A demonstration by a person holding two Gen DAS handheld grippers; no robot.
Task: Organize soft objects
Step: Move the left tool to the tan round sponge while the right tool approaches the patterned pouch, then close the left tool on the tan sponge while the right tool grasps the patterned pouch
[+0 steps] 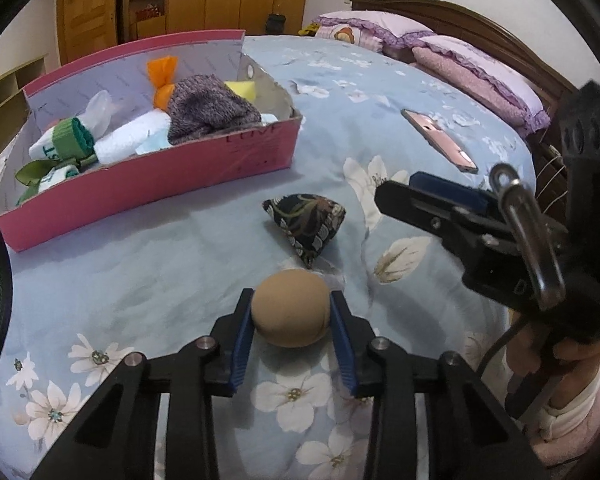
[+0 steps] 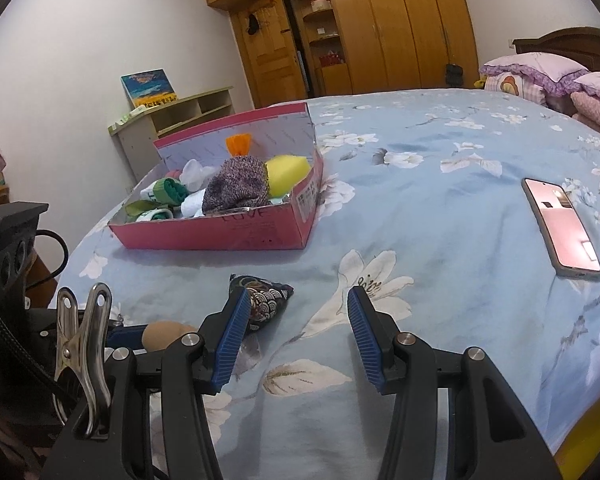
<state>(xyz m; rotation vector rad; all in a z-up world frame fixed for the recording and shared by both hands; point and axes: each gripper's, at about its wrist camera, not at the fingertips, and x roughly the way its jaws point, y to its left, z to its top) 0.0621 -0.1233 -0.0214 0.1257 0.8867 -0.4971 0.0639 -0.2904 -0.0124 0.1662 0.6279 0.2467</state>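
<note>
Left hand-held gripper (image 1: 291, 312) closed, right hand-held gripper (image 2: 296, 334) agape

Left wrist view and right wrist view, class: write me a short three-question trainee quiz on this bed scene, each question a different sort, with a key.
1. True or false: the left hand-held gripper has its blue pads on either side of the tan foam ball.
2. Multiple choice: where does the patterned beanbag lie? A) in the pink box B) on the bedspread, outside the box C) on the phone
3. Fill in: the right hand-held gripper is ____ and holds nothing.

Key: 1 true; 2 B; 3 open
</note>
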